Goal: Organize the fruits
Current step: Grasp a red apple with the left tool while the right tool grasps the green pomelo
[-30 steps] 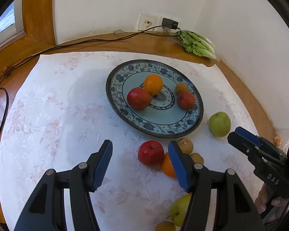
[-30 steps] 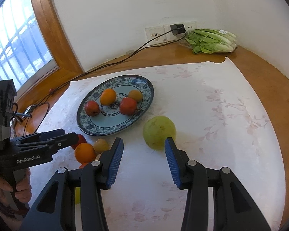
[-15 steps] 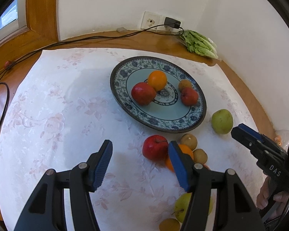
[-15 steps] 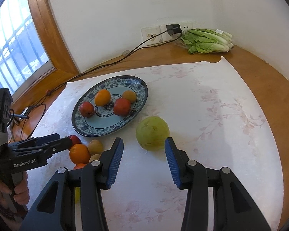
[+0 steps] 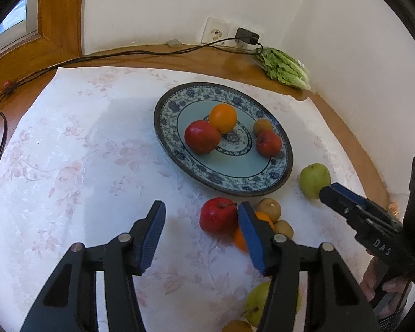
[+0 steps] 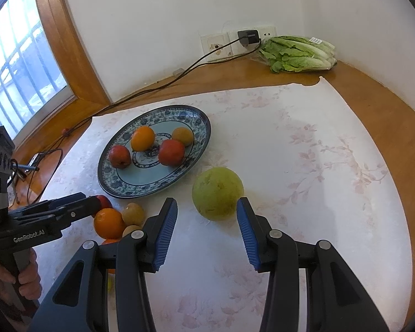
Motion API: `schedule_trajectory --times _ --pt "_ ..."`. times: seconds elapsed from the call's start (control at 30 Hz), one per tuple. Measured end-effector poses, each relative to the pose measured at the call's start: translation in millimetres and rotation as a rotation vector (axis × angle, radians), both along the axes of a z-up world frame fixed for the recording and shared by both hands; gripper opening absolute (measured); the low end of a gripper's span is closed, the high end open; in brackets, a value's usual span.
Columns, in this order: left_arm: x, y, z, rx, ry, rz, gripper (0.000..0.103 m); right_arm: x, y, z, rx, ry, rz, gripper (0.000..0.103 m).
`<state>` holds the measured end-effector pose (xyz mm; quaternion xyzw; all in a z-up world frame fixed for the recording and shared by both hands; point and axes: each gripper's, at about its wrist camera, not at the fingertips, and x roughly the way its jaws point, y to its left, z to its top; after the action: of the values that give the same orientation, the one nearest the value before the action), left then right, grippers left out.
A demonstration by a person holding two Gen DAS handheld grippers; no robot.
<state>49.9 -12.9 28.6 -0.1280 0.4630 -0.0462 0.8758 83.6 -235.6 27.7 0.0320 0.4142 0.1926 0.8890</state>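
Note:
A blue-patterned plate [image 5: 286, 171] [image 6: 204, 123] holds two red apples, an orange and a small brown fruit. My left gripper [image 5: 200, 215] is open, just short of a red apple [image 5: 217, 215] lying on the cloth beside an orange [image 6: 109, 222] and two small brown fruits [image 5: 268, 209]. My right gripper [image 6: 206, 210] is open with a green pear [image 6: 218, 192] just ahead, between its fingertips. That pear also shows in the left wrist view [image 5: 314, 180]. Another green pear [image 5: 256, 303] lies near the front edge.
A floral white cloth [image 6: 304, 152] covers the wooden table. Bagged lettuce [image 6: 298, 54] lies at the back right corner. A wall socket with charger [image 6: 249, 37] and a black cable [image 5: 110, 55] run along the back. A window [image 6: 19, 63] is at left.
Both grippers have moved forward. The green pear now sits closer between my right fingertips, and the red apple is nearer my left gripper. Both stay open.

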Motion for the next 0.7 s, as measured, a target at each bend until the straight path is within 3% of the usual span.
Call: schedule_trajectory --times 0.1,0.4,0.6,0.7 --pt "-1 0 1 -0.009 -0.016 0.008 0.05 2 1 -2 -0.004 -0.001 -0.006 0.046" --pt "-2 -6 1 0.014 -0.014 0.0 0.05 9 0 -6 -0.033 -0.018 -0.039 0.048" --pt "0 0 -1 -0.031 -0.001 0.009 0.05 13 -2 -11 -0.039 -0.005 -0.051 0.048" --pt "3 4 -4 -0.08 -0.002 0.002 0.045 16 -2 -15 -0.031 0.012 -0.051 0.048"
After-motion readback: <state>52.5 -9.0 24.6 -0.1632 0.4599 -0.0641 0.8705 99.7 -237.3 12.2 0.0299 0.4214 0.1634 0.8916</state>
